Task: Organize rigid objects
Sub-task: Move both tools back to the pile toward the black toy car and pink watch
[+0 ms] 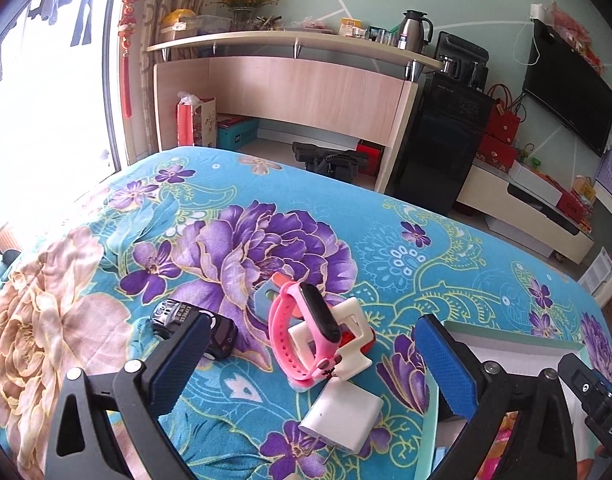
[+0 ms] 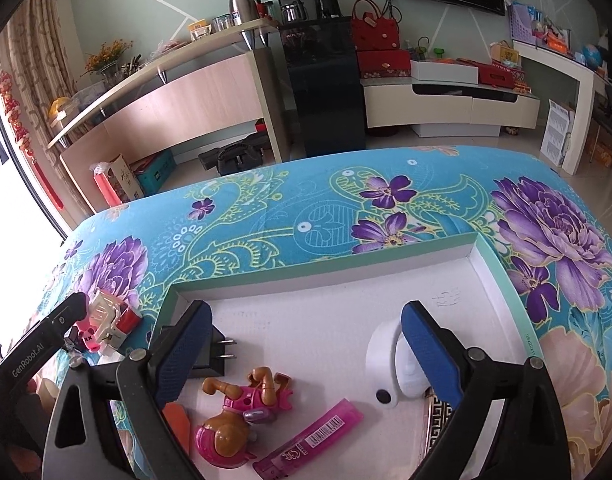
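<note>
In the left wrist view my left gripper (image 1: 312,330) stands open above a small heap on the flowered bedspread. The heap holds a pink watch (image 1: 302,328) leaning on a white stand (image 1: 348,340), a white charger (image 1: 342,412) in front of it and a black toy car (image 1: 186,320) by the left finger. Nothing is gripped. My right gripper (image 2: 308,312) is open over the white box (image 2: 326,268). In the box lie a black plug (image 2: 214,348), a pink toy dog (image 2: 242,412), a pink lighter (image 2: 310,440) and a white round piece (image 2: 382,356).
The bedspread (image 1: 266,208) ends at a far edge, with a wooden desk (image 1: 306,92) and a black cabinet (image 1: 438,152) beyond. The box rim (image 1: 518,340) sits just right of the heap. An orange item (image 2: 176,416) lies by the right gripper's left finger.
</note>
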The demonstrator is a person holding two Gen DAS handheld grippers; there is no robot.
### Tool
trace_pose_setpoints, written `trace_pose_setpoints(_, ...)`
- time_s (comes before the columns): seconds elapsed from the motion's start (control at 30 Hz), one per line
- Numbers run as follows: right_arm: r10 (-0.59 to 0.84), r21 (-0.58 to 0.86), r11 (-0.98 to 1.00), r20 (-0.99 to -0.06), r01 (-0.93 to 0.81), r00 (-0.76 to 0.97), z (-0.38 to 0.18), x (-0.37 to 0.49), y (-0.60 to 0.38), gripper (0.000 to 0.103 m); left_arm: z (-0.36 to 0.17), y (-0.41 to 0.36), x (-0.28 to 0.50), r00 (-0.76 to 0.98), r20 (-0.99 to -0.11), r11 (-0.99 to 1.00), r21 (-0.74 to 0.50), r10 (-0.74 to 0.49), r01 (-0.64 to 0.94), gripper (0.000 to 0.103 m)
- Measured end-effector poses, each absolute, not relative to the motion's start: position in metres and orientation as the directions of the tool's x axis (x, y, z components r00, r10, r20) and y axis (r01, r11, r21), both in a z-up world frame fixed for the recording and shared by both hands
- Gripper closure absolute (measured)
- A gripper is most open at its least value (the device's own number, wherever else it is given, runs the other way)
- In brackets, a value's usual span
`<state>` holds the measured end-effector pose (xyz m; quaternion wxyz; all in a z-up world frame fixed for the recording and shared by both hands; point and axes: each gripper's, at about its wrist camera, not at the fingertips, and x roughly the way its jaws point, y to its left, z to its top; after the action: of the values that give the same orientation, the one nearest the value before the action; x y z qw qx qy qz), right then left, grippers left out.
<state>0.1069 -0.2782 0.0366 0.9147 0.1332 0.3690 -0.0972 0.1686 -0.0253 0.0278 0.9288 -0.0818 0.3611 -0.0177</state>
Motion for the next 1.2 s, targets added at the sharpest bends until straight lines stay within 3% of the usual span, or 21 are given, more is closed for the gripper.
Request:
trace_pose_setpoints(0.83,0.145,0.213,0.977,-0.663,-0.001,0.735,0.034,0.145,-0.166,0.007,0.023,0.086,0.168,0.732,-0.680,0.922,-0.255,0.043,-0.291,0.000)
trace_pose_setpoints(1.2,0.188,0.214,0.975,-0.680,-0.053,0.709,0.021,0.163,-0.121,0.009,0.005,0.114,0.177,0.665,-0.745,0.912,-0.229,0.061,-0.339,0.000)
